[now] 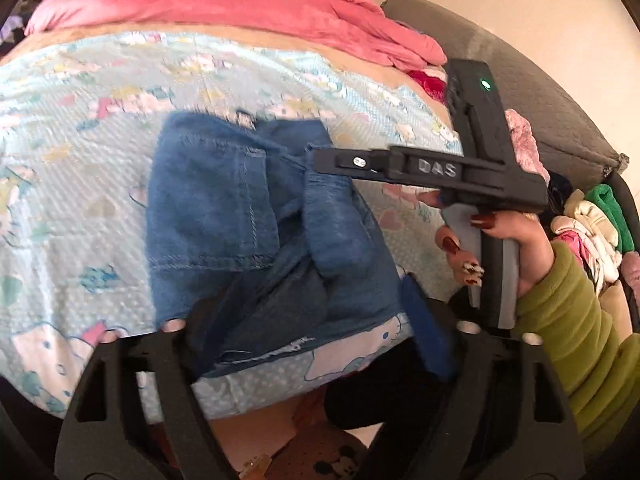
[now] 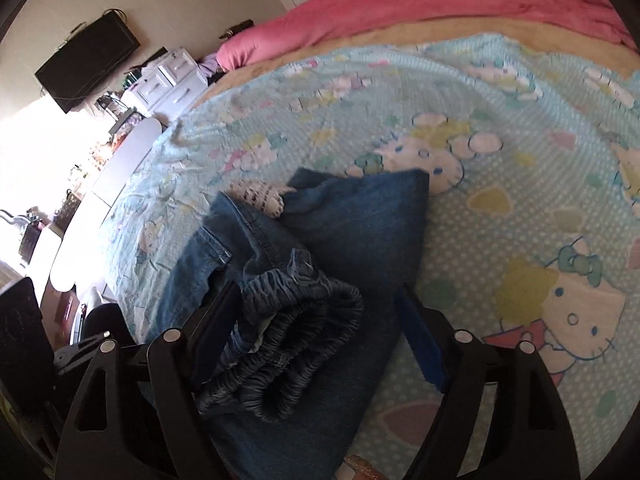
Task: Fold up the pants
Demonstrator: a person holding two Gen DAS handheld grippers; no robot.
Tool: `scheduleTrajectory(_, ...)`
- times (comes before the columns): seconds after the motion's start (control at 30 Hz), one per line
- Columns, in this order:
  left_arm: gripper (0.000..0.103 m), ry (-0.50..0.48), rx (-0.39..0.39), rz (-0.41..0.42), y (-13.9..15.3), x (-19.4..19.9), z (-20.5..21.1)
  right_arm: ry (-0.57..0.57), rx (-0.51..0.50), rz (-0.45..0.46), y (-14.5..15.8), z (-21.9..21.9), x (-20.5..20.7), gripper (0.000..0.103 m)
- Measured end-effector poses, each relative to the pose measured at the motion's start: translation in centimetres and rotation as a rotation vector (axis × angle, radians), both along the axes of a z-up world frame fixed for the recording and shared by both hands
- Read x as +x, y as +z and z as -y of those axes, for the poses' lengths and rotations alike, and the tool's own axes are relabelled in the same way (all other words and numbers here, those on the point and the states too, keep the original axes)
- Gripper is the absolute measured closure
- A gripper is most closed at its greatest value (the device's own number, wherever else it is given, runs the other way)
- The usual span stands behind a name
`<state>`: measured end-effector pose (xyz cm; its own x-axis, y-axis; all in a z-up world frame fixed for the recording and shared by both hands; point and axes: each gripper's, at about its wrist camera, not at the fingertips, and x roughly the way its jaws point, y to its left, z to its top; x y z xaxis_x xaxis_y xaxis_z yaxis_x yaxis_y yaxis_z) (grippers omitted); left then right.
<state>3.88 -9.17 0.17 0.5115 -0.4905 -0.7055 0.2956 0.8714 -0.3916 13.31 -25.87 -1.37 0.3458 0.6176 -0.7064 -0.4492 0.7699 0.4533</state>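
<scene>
The blue denim pants (image 1: pixel 256 216) lie in a folded bundle on the light blue cartoon-print bedsheet (image 1: pixel 72 168). My left gripper (image 1: pixel 304 320) is open, its fingers wide on either side of the pants' near edge. My right gripper (image 1: pixel 332 160) shows in the left wrist view, held by a hand in a green sleeve, its tip over the bundle's right side. In the right wrist view the right gripper (image 2: pixel 316 312) is open, and the gathered elastic waistband (image 2: pixel 296 304) of the pants (image 2: pixel 360 220) sits between its fingers, against the left one.
A pink blanket (image 1: pixel 224 4) lies along the far side of the bed. A grey cushion (image 1: pixel 552 100) and a pile of clothes (image 1: pixel 592 224) sit at the right. In the right wrist view a black TV (image 2: pixel 88 60) and white drawers (image 2: pixel 168 80) stand beyond the bed's left edge.
</scene>
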Motion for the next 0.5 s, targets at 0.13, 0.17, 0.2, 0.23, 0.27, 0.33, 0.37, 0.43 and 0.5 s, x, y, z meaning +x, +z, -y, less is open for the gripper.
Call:
scheduleTrajectory(0.13,0.016,0.034,0.035,0.053,1.4,0.3,-1.2,-0.026,0.043,0.082,1.8,1.9,-1.8,0.024)
scheduleTrajectory(0.17,0.012,0.041,0.044,0.061,1.2,0.0,-2.0,-0.032,0.045,0.096,2.1,2.2,-2.2,0.024)
scheduleTrajectory(0.2,0.010,0.046,0.053,0.069,1.0,-0.4,-2.0,-0.040,0.043,0.116,2.4,2.6,-2.8,0.023)
scheduleTrajectory(0.23,0.010,0.051,0.061,0.076,1.3,-0.2,-2.2,-0.045,0.039,0.133,2.7,2.9,-3.4,0.015)
scheduleTrajectory(0.27,0.010,0.058,0.069,0.083,1.5,0.0,-2.4,-0.048,0.035,0.149,3.1,3.3,-4.0,0.012)
scheduleTrajectory(0.33,0.010,0.065,0.078,0.091,2.3,-1.0,-2.9,-0.047,0.024,0.177,3.7,3.5,-4.9,0.012)
scheduleTrajectory(0.37,0.010,0.066,0.082,0.092,2.3,-1.0,-3.0,-0.045,0.015,0.200,4.1,3.6,-5.7,0.012)
scheduleTrajectory(0.43,0.010,0.069,0.091,0.093,1.9,-0.5,-3.0,-0.039,-0.004,0.237,4.5,3.7,-7.0,0.011)
scheduleTrajectory(0.5,0.010,0.074,0.093,0.089,1.9,-0.3,-3.2,-0.028,-0.028,0.276,4.8,3.7,-8.6,0.009)
